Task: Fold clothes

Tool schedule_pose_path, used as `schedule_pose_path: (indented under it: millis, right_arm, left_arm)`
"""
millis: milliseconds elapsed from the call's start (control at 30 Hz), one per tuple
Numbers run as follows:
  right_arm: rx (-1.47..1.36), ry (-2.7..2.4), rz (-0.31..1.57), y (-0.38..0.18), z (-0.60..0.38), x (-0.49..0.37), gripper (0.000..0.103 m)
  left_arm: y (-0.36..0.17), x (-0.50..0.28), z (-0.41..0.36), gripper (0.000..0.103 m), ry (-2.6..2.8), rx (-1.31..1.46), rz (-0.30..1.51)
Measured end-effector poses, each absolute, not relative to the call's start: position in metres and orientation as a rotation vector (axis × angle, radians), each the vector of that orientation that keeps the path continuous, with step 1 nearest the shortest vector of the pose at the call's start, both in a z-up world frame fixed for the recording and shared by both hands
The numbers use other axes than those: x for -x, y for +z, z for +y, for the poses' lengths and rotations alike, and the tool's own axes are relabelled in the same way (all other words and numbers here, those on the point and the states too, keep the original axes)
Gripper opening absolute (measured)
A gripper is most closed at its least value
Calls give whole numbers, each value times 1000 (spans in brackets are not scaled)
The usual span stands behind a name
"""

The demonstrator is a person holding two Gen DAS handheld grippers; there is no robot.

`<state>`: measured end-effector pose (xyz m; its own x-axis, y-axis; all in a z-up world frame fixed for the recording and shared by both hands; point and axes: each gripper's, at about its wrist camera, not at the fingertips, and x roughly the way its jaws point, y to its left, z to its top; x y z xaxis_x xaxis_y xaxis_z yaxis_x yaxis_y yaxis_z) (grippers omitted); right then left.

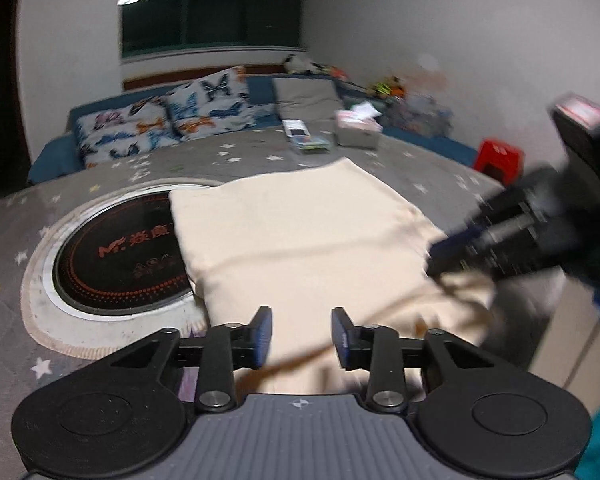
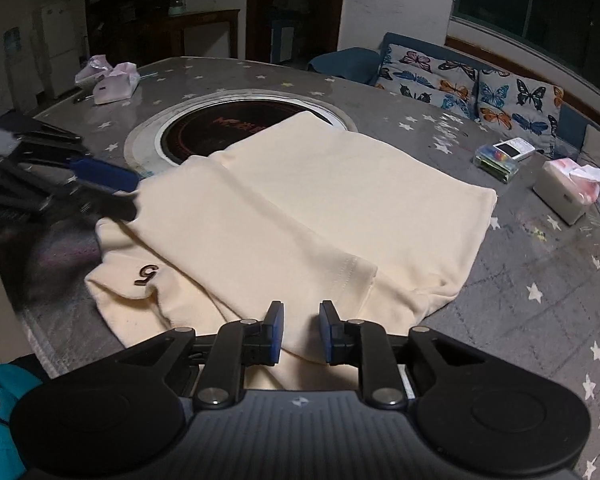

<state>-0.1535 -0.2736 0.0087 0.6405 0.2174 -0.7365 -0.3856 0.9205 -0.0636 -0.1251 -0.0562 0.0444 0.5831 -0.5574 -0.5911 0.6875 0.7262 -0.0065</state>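
A cream garment [image 1: 300, 236] lies partly folded on the round table, with a small dark logo [image 2: 146, 274] near its front left corner. It also shows in the right wrist view [image 2: 320, 208]. My left gripper [image 1: 302, 338] is open and empty just above the garment's near edge. My right gripper [image 2: 300, 330] is open and empty over the garment's near edge by a folded sleeve. Each gripper shows blurred in the other's view, the right [image 1: 440, 258] and the left [image 2: 134, 192], both at the garment's edge.
A round black hotplate [image 1: 120, 256] is set in the star-patterned grey table [image 2: 540, 280], partly under the garment. Tissue boxes [image 2: 566, 192] [image 2: 114, 82] and a small plastic box [image 2: 498, 160] stand on the table. Butterfly cushions [image 1: 160, 120] and a red stool [image 1: 498, 156] lie beyond.
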Motion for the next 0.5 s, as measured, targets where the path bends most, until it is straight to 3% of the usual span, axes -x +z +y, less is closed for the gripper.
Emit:
schedule_pose_path:
  millis: [500]
  right_arm:
    - [272, 367, 802, 20, -274, 174, 31]
  left_arm:
    - [19, 167, -70, 38, -892, -509, 495]
